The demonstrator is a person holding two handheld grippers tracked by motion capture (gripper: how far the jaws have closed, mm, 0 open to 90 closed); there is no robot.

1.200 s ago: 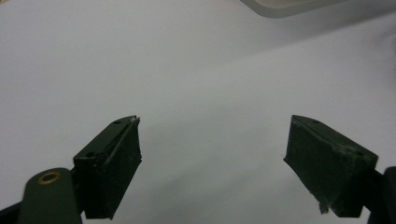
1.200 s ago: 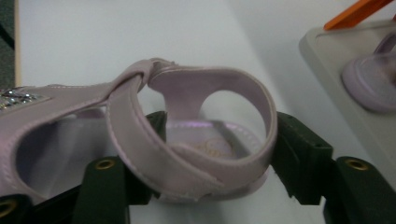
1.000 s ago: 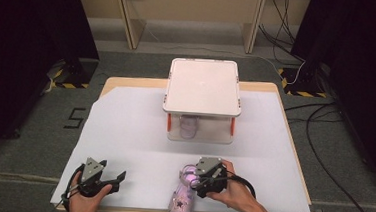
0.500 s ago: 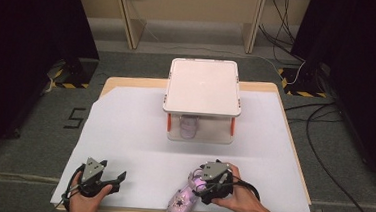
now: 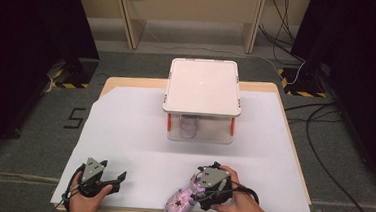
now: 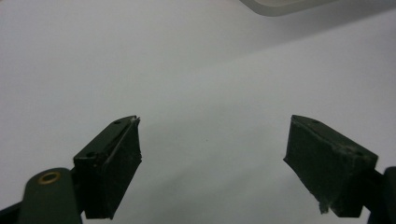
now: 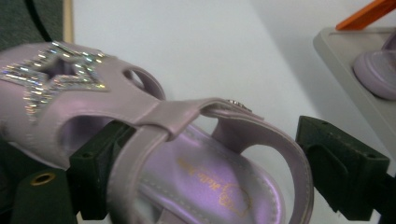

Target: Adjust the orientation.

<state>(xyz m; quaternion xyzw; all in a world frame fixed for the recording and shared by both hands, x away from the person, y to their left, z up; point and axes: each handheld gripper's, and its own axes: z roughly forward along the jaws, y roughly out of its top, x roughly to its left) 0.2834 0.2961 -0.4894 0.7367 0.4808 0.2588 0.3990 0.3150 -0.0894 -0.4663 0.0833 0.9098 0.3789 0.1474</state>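
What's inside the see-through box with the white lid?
Through the clear front wall of the box a purple sandal shows, like the sandal by the right gripper. The white lid covers the top, so whatever else lies deeper inside is hidden.

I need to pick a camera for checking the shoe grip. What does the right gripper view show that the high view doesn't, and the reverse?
Right gripper view: the sandal's glitter star and its strap, lying between the open jaws of the right gripper. High view: the box's closed lid and the left gripper, open over the white sheet. Both: the purple sandal and a second one inside the clear box.
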